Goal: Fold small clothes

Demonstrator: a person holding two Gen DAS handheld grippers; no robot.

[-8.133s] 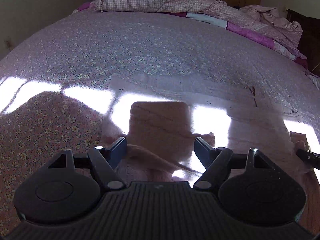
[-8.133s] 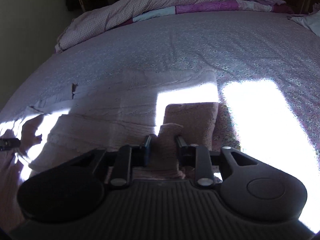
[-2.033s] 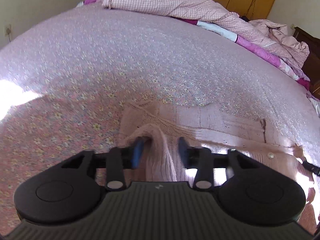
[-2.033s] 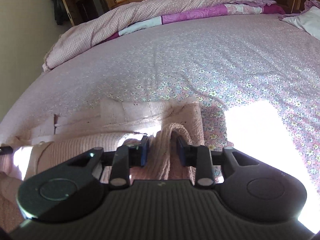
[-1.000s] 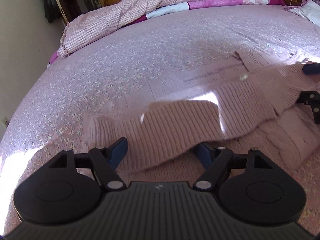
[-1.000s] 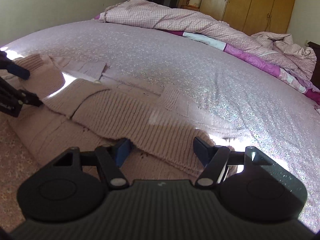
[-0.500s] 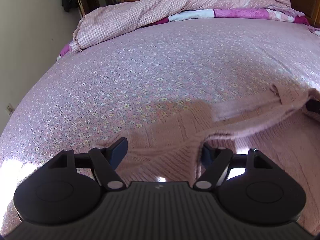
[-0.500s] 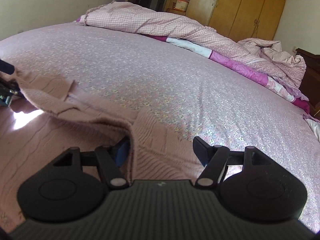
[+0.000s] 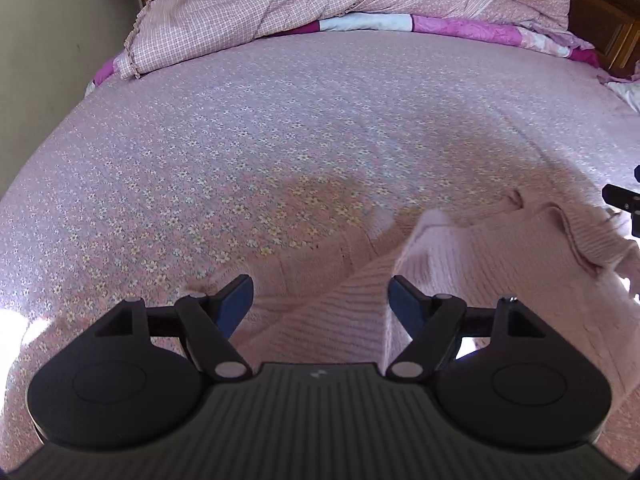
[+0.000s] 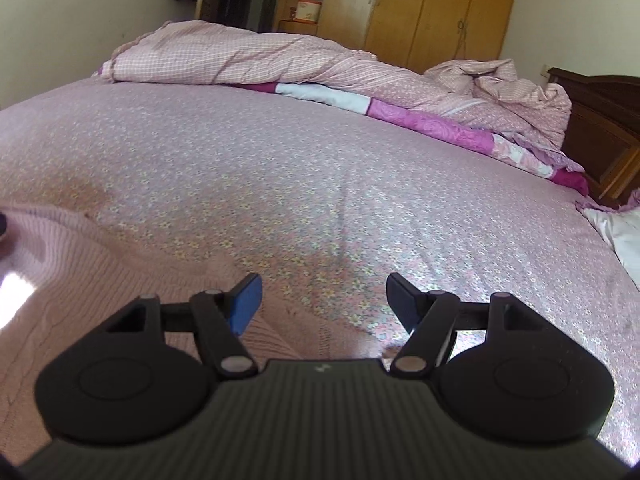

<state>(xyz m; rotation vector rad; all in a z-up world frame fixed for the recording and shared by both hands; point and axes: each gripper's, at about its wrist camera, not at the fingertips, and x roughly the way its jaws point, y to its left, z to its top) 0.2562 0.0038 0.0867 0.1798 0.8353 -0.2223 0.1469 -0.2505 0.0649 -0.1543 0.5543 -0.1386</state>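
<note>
A pink knitted sweater [image 9: 480, 256] lies folded over on the flowered bed sheet [image 9: 280, 128]. In the left wrist view it fills the lower right, with a folded edge running up between the fingers of my left gripper [image 9: 320, 300]. That gripper stands open above the knit and nothing is pressed between its pads. In the right wrist view the sweater [image 10: 80, 264] spreads over the lower left. My right gripper [image 10: 323, 300] hangs open over the sweater's right edge and the sheet. A dark part of the other gripper [image 9: 624, 204] shows at the left wrist view's right edge.
A bunched pink checked quilt [image 10: 248, 60] with a magenta and white band lies along the far side of the bed. Wooden wardrobes [image 10: 420, 8] stand behind it and a dark headboard [image 10: 604, 120] at the right. A pale pillow [image 10: 620, 232] lies near the right edge.
Both grippers let go of the sweater about a second ago and have since drawn back and up with open jaws. The sweater now lies folded, lower in both views.
</note>
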